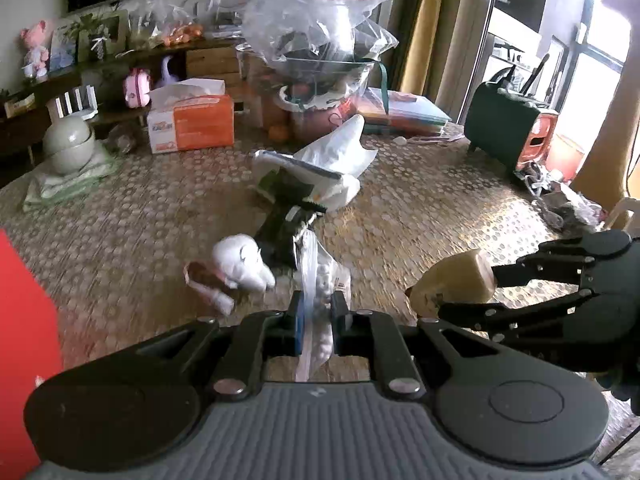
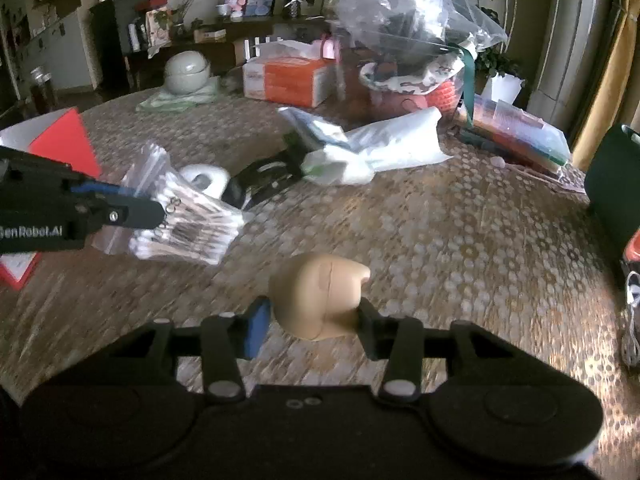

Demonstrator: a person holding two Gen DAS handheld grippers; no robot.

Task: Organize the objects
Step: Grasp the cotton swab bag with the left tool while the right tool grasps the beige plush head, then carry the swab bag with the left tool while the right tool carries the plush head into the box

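Note:
My left gripper (image 1: 315,322) is shut on a clear zip bag of cotton swabs (image 1: 320,280) and holds it above the patterned table. The bag also shows at the left of the right wrist view (image 2: 180,216), with the left gripper (image 2: 160,210) clamped on it. My right gripper (image 2: 312,320) is shut on a tan rounded object (image 2: 316,296), which shows at the right in the left wrist view (image 1: 452,280). A white plush toy (image 1: 242,262) lies on the table beside a black strap (image 1: 280,232).
A red box (image 2: 64,140) stands at the table's left edge. An orange tissue box (image 1: 192,124), a grey-green pot (image 1: 68,144), a basket with plastic bags (image 1: 316,60), white bags (image 2: 384,144), stacked folders (image 2: 516,132) and a dark green bag (image 1: 504,132) crowd the far side.

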